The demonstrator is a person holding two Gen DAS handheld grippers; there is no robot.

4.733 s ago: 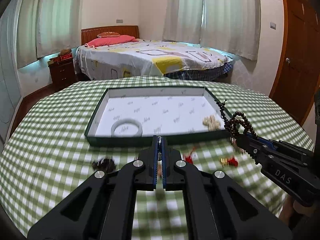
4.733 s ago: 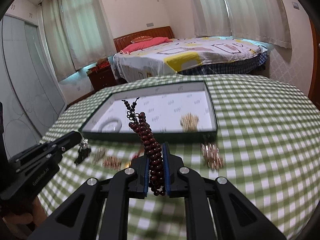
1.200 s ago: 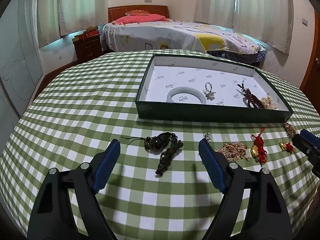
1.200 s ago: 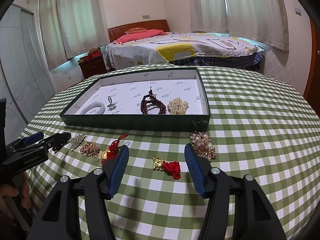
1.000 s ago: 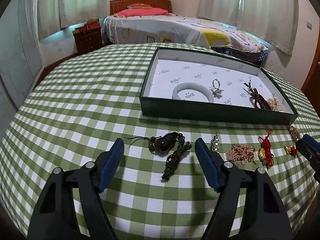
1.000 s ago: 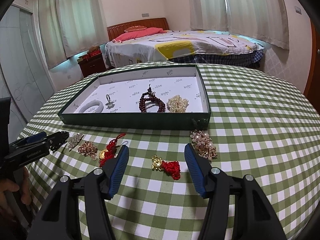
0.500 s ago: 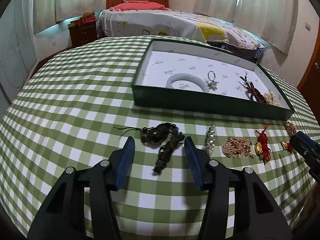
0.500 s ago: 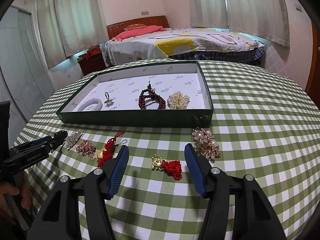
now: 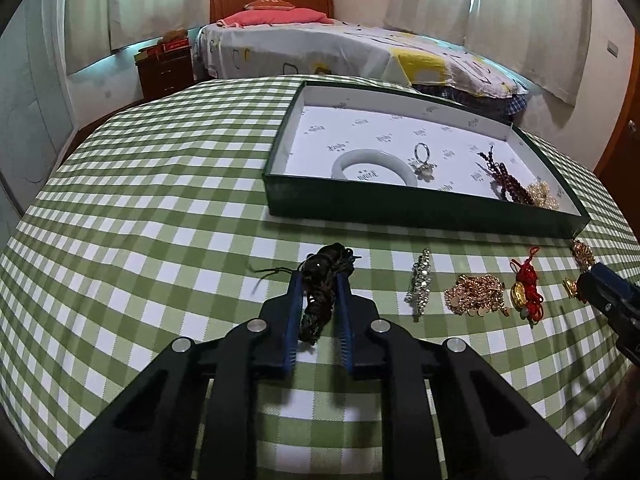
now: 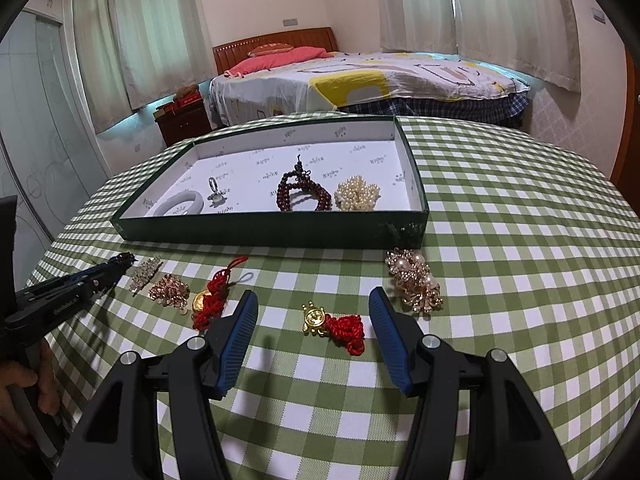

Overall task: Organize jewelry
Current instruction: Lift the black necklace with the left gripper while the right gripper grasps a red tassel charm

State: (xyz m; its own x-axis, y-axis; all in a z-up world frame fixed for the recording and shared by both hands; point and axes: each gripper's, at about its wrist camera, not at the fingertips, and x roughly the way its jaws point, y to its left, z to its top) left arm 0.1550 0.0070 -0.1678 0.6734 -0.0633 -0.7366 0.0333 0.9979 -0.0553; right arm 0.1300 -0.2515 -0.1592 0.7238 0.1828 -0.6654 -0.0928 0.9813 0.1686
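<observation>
My left gripper point(image 9: 319, 278) is shut on a dark beaded bracelet with a tassel point(image 9: 320, 292) that lies on the green checked tablecloth in front of the green tray point(image 9: 420, 210). The tray holds a white bangle point(image 9: 374, 165), a ring point(image 9: 423, 156), a dark red bead bracelet point(image 10: 304, 196) and a pearl cluster point(image 10: 357, 193). My right gripper point(image 10: 314, 308) is open above a gold charm with a red tassel point(image 10: 334, 326). The left gripper also shows in the right wrist view point(image 10: 114, 266).
On the cloth lie a crystal hair clip point(image 9: 419, 280), a gold coin chain point(image 9: 476, 294), a red knot charm point(image 9: 526, 288) and a pearl-gold brooch point(image 10: 414, 280). A bed point(image 10: 360, 76) and a nightstand point(image 10: 182, 120) stand behind the table.
My left gripper has moved forward and closed its jaws around the dark beaded bracelet. My right gripper has stayed open over the gold and red charm.
</observation>
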